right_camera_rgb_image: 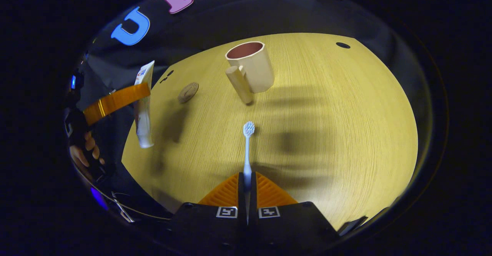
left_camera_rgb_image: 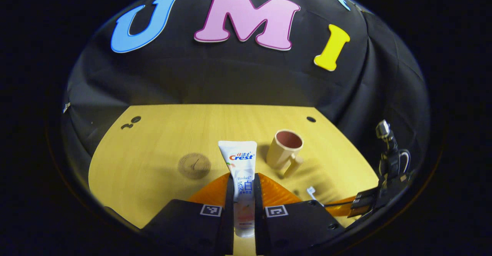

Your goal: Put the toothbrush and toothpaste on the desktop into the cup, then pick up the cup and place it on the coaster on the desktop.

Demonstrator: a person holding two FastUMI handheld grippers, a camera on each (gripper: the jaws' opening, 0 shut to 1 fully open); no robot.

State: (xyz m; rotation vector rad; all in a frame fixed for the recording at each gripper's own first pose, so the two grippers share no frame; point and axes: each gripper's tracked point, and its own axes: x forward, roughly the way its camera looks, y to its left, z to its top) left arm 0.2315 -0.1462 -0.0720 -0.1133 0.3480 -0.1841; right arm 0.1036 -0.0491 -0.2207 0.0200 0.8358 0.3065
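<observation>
Toothpaste [left_camera_rgb_image: 242, 171] clenched between left gripper [left_camera_rgb_image: 243, 185] fingers; right gripper [right_camera_rgb_image: 247, 181] fingers pinch toothbrush [right_camera_rgb_image: 248, 148].

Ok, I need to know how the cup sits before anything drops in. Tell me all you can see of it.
The cup is a beige mug, matte like plastic or ceramic, with a reddish-brown inside and a thick straight handle. It stands upright and empty on the wooden desktop, mouth open upward. Nothing touches it; the coaster lies apart from it, beside it.
</observation>
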